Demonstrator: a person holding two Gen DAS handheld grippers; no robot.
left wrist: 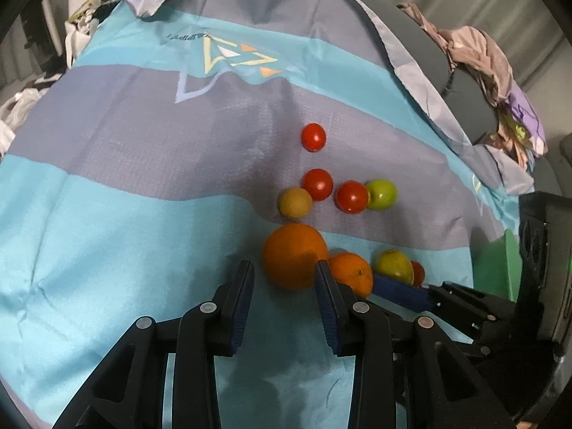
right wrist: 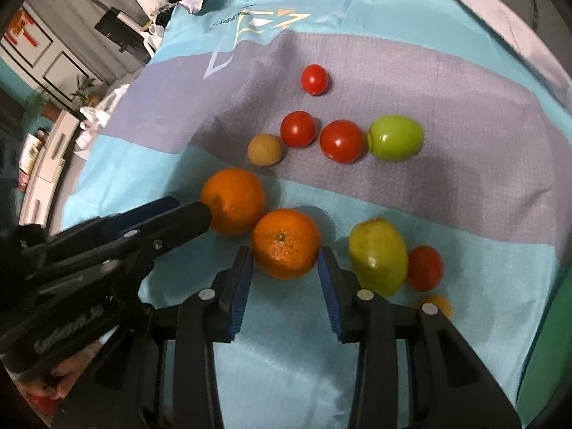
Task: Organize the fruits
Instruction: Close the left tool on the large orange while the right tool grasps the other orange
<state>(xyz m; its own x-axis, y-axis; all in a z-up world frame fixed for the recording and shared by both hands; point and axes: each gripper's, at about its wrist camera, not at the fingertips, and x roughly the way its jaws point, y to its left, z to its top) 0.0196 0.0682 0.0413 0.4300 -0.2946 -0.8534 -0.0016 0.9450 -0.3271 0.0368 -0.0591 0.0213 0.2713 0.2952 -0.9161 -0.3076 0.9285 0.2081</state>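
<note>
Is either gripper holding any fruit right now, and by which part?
Nothing is held. The left gripper and right gripper each have open jaws beside an orange; pads not gripping.

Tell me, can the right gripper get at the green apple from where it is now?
Probably not directly: an orange sits between the right gripper's open jaws, and a tomato touches the green apple beyond.

Cloth [right wrist: 357,18] print, far side: you see small lettering beside triangles, too blurred to read.
Left tool [right wrist: 89,304] body: embossed lettering, unreadable.

Tomatoes [right wrist: 297,129] behind oranges [right wrist: 286,243] — on cloth [right wrist: 447,211]
</note>
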